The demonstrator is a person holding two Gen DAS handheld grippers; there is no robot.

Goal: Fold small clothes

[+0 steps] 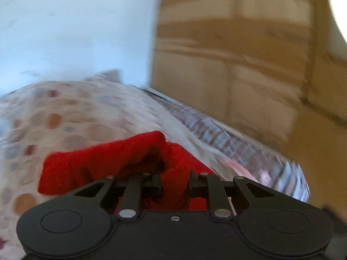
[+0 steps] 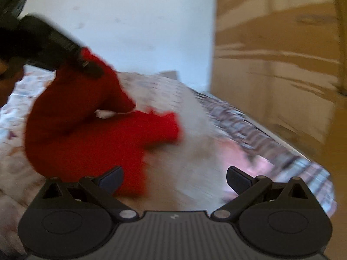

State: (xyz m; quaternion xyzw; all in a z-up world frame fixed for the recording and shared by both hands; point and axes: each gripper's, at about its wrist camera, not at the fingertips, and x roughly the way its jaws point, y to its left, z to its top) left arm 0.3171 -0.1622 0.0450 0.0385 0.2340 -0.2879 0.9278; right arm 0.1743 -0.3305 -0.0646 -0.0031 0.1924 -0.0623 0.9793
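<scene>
Left wrist view has the left gripper [image 1: 174, 182] pinching a bunch of soft red knit garment [image 1: 104, 158], lifted over the bed [image 1: 65, 112] with its dotted quilt, probably cotton. Nearby, the right gripper [image 2: 174, 178] hangs spread, holding nothing.

Motion-blurred bedspread [image 1: 71, 117] and wardrobe [image 1: 238, 54]; left tongs' [image 1: 175, 183] tips buried in red garment [image 1: 97, 160].
</scene>
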